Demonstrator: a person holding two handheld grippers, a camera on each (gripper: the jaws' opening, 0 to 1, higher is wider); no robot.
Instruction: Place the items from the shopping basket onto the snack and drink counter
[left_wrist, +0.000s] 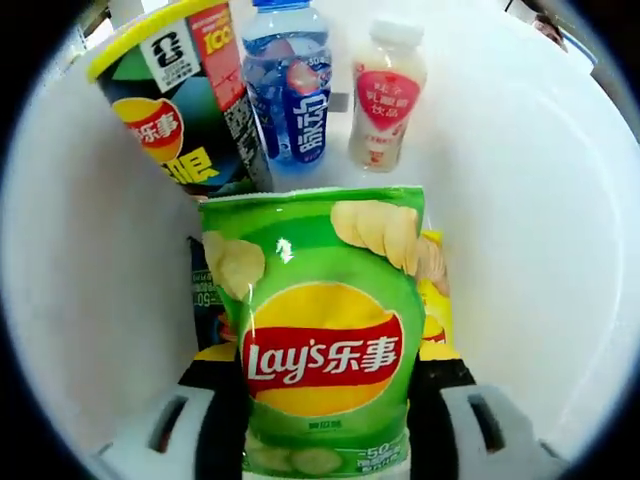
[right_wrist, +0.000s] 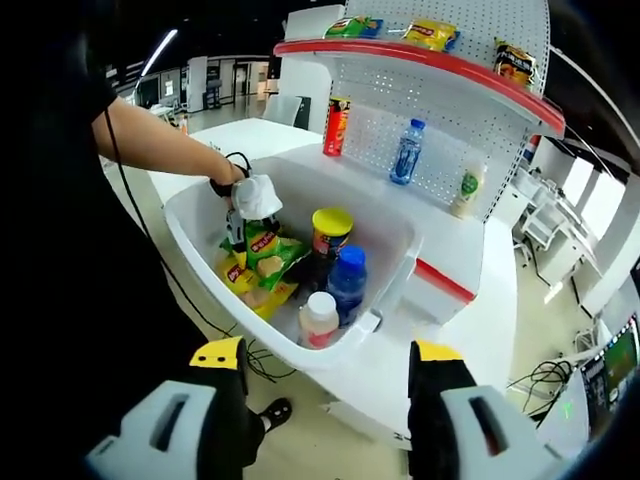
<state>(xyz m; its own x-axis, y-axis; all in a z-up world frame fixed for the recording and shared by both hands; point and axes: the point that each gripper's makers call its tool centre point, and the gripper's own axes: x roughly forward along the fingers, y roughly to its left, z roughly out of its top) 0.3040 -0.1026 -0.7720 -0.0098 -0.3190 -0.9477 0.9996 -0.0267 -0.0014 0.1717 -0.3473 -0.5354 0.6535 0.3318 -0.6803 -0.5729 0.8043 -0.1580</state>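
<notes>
in the left gripper view, the left claw (left_wrist: 325, 420) was clamped on a green chip bag (left_wrist: 322, 330), with one jaw on each side of it. the bag stood up tall between the jaws. behind it and a bit lower lay a yellow chip bag (left_wrist: 436, 310). farther ahead of the claw stood a yellow-lid chip tub (left_wrist: 180, 95) on the left, a blue bottle (left_wrist: 290, 85) in the middle and a small white bottle (left_wrist: 386, 95) on the right. the white basket wall (left_wrist: 540, 220) curved all around them.

in the right gripper view, the right claw (right_wrist: 325, 405) had its jaws apart and held nothing. ahead of it sat the white basket (right_wrist: 200, 235) with the snacks and bottles inside. a person's hand (right_wrist: 250, 195) held the left claw down in the basket on the green chip bag (right_wrist: 268, 250). past the basket stood the counter (right_wrist: 455, 250), with a red can (right_wrist: 336, 126), a water bottle (right_wrist: 406, 152) and a pale bottle (right_wrist: 466, 190) on it.
</notes>
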